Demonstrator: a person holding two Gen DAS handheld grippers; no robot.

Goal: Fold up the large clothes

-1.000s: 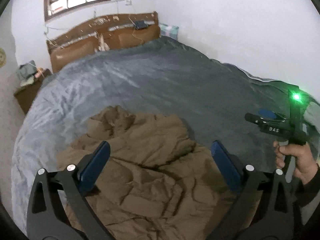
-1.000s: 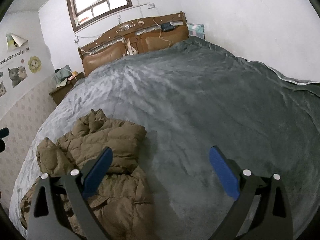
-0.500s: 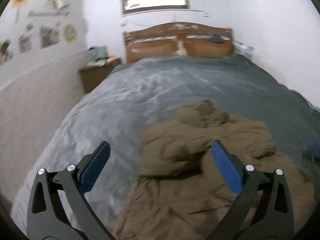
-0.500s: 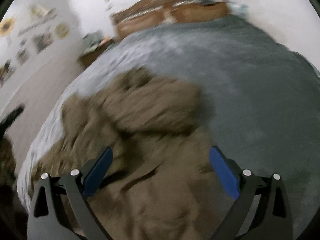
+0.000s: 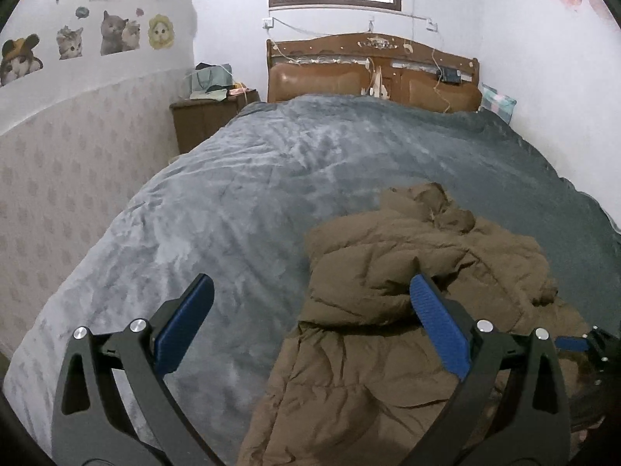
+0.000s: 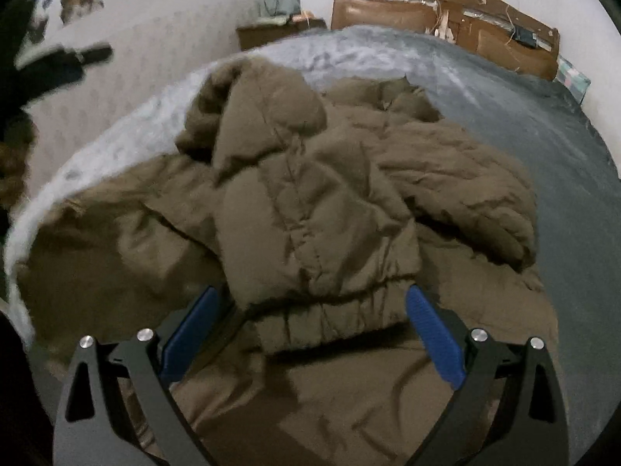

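Note:
A brown puffer jacket [image 5: 407, 291] lies crumpled on the grey bed cover [image 5: 252, 194], near the foot of the bed. My left gripper [image 5: 310, 318] is open and empty, above the jacket's left edge, with its right finger over the jacket. In the right wrist view the jacket [image 6: 330, 202] fills most of the frame, and a sleeve with an elastic cuff [image 6: 337, 310] lies on top. My right gripper [image 6: 310, 326] is open and empty, its fingers either side of that cuff, just above it. The right gripper's tip also shows in the left wrist view [image 5: 582, 343].
A wooden headboard [image 5: 372, 77] stands at the far end of the bed. A brown nightstand [image 5: 205, 116] with bags on it stands at the left. Walls run close along both sides, with cat stickers [image 5: 112, 31] on the left wall.
Both grippers have swung left. The right gripper has moved from over bare bed cover to close over the jacket's cuffed sleeve. Both stay open.

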